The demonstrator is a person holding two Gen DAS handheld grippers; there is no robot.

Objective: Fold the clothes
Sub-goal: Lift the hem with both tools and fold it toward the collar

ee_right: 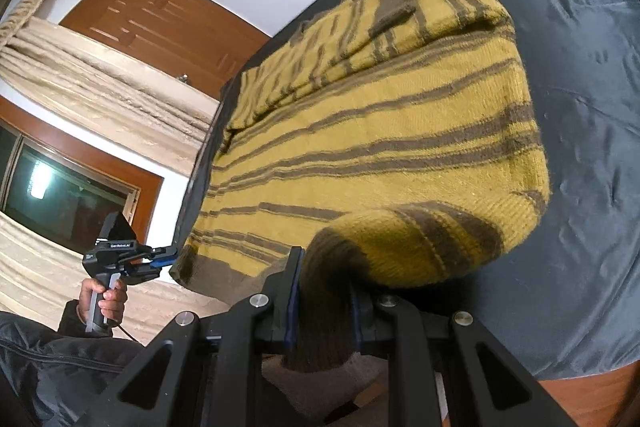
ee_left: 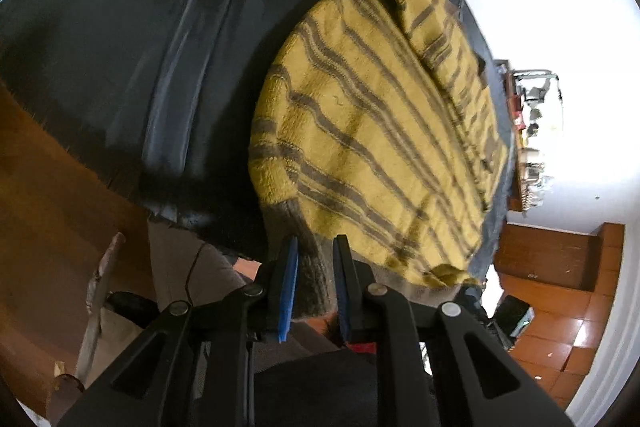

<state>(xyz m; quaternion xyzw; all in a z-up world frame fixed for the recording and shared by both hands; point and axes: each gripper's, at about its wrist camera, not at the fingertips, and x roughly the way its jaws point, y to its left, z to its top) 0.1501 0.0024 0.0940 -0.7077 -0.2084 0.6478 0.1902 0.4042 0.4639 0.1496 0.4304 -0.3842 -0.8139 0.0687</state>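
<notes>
Yellow sweater [ee_right: 380, 131] with brown stripes spread on a dark sheet [ee_right: 580, 107] covering a raised surface, partly folded: one sleeve with a brown cuff laid across the upper part. Brown ribbed hem hanging over the near edge of the sheet.

Left gripper [ee_left: 315, 283] clenched on the brown hem at one corner; blue pads [ee_left: 287, 291] pressed against the knit on both sides, cloth bunched between them. Same gripper also seen from the right wrist view [ee_right: 170, 261], at the left corner of the sweater, held by a hand [ee_right: 102, 301] in a dark sleeve.

Right gripper [ee_right: 324, 311] clamped on the hem at the opposite corner; brown ribbing pinched between the jaws and trailing down below them, yellow knit rolled over just above.

Both corners lifted slightly off the sheet edge; rest of the sweater lying flat.

Beyond: wooden door [ee_right: 160, 19], beige curtain [ee_right: 100, 83], dark window [ee_right: 68, 195], tiled floor [ee_left: 560, 339].
</notes>
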